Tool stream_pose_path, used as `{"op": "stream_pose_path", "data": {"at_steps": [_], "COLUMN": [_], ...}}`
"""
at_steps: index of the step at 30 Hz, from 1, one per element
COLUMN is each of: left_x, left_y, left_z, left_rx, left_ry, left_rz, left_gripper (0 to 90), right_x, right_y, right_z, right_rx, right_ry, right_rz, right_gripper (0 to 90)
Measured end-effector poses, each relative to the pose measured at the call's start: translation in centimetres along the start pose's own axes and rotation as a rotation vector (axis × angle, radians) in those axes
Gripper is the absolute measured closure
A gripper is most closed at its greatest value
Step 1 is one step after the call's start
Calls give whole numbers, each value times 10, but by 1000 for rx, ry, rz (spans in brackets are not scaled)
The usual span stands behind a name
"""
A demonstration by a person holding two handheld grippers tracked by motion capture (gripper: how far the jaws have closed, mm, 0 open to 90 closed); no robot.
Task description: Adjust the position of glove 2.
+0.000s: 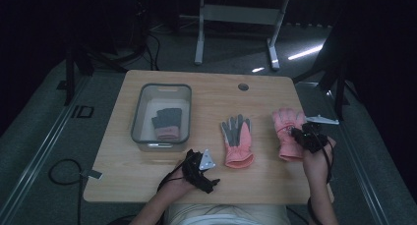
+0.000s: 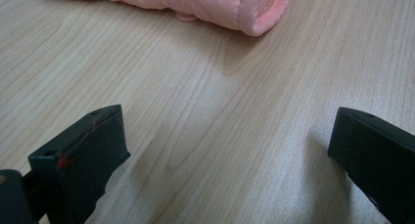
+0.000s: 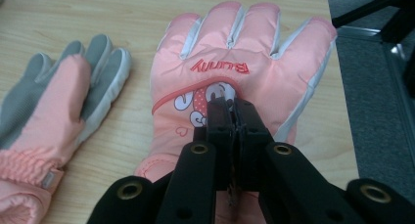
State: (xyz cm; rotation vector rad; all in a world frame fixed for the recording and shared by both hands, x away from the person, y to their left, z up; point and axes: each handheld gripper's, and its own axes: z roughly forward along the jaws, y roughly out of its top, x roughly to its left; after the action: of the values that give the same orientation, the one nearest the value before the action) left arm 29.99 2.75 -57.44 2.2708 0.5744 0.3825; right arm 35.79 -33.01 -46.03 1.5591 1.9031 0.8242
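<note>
The pink glove with the cartoon patch lies back-up at the right side of the surface, fingers pointing away from the person, its outer side close to the right edge. The right gripper has its jaws closed together on the back of this glove, pinching a fold of fabric at the printed patch; in the high view the same gripper sits over the glove's lower half. Whether the glove is lifted off the wood or resting on it cannot be told.

Just to its left, apart from it, a second pink glove lies palm-up with grey palm and fingers, cuff toward the person. Bare wood separates the two gloves, and more bare wood runs along the near edge and the far edge.

The left gripper rests low near the front edge, jaws spread wide with nothing between them; its own view shows the cuff of the second glove ahead, cut off at the top.

At the left stands a clear bin holding one dark grey glove with a pinkish cuff; its detail is hard to make out in the dim light
</note>
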Motion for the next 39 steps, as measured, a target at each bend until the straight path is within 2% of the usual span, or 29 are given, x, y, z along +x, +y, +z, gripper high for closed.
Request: {"op": "stream_pose_path", "data": {"at_steps": [3,8,17,24,29,33,39], "left_x": [1,0,0,1,0,0,0], "left_y": [0,0,0,0,0,0,0], "left_z": [0,0,0,0,0,0,0], "left_rx": [4,4,6,6,5,5,4], "left_ry": [2,0,0,-1,-1,0,-3], "left_rz": [5,4,2,2,3,2,1], "left_gripper": [5,5,5,5,5,5,5], "right_x": [3,3,-5,-11,-13,-14,-19], "right_y": [-11,-16,-25,-29,-32,-29,-20], "right_z": [9,23,53,63,65,63,47], "right_rx": [13,42,103,137,136,143,127], "right_ry": [-7,6,21,50,66,71,101], "right_rz": [7,5,22,16,22,0,-42], "right_gripper": [871,871,869,820,802,782,712]}}
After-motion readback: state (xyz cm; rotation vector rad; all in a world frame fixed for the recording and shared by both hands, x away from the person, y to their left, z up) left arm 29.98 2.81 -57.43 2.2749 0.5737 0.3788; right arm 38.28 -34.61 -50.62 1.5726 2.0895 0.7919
